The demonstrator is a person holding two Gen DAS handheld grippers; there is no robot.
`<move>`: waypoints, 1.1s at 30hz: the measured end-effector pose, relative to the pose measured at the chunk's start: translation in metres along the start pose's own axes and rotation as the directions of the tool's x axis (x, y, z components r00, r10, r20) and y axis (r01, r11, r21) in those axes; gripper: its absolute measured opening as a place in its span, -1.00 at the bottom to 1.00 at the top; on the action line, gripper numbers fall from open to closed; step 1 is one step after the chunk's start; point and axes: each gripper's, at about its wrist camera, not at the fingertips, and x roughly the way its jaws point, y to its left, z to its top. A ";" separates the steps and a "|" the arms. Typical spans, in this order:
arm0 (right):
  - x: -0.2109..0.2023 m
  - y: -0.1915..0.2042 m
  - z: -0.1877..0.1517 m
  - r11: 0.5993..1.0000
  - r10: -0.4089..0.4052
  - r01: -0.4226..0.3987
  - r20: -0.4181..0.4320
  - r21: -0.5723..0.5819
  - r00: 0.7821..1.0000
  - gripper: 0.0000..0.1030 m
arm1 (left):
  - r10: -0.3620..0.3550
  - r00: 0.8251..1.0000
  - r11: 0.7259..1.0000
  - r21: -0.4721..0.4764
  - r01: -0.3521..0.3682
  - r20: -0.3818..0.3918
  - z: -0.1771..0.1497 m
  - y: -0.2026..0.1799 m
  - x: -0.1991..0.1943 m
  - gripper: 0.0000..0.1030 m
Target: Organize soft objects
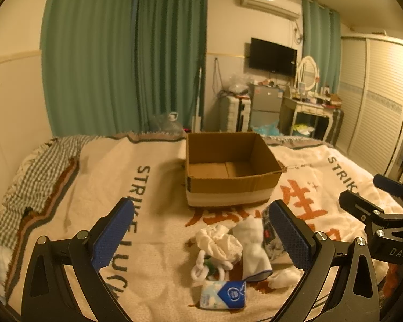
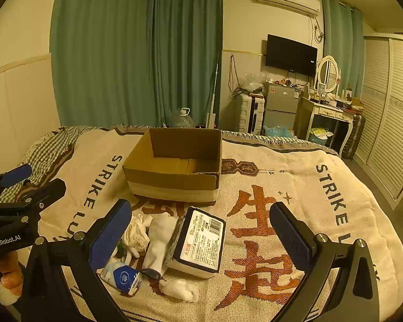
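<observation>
An open, empty cardboard box [image 1: 228,169] [image 2: 174,163] stands on the bed's blanket. In front of it lies a cluster of soft items: a crumpled white cloth [image 1: 220,241] [image 2: 135,233], a white sock [image 1: 254,249] [image 2: 158,238], a small blue-white tissue pack [image 1: 224,295] [image 2: 122,276], a large tissue pack [image 2: 201,241] [image 1: 272,238], a small white wad [image 2: 178,289] [image 1: 284,277] and a white chain-like item [image 1: 201,267]. My left gripper [image 1: 201,238] is open above the cloth. My right gripper [image 2: 201,238] is open above the large tissue pack.
The cream blanket [image 2: 295,214] with orange characters covers the bed. A checked pillow [image 1: 37,171] lies at the left. Beyond the bed stand green curtains [image 1: 126,53], a suitcase [image 2: 251,112], a small fridge [image 2: 280,107], a vanity desk [image 2: 330,112] and a wardrobe [image 2: 389,112].
</observation>
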 end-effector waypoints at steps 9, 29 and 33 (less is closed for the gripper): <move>0.000 0.000 0.000 1.000 0.000 0.000 -0.001 0.001 1.000 1.00 | 0.001 1.000 1.000 0.000 -0.001 0.001 0.000 -0.001 0.000 0.99; -0.018 -0.004 -0.001 1.000 -0.024 0.024 -0.023 0.017 0.999 1.00 | -0.011 1.000 1.000 0.008 0.011 0.004 0.000 -0.003 -0.012 0.99; -0.001 0.000 -0.017 1.000 -0.014 0.017 -0.124 0.024 0.992 1.00 | -0.006 0.997 1.000 0.010 0.007 -0.077 -0.016 -0.007 0.002 0.99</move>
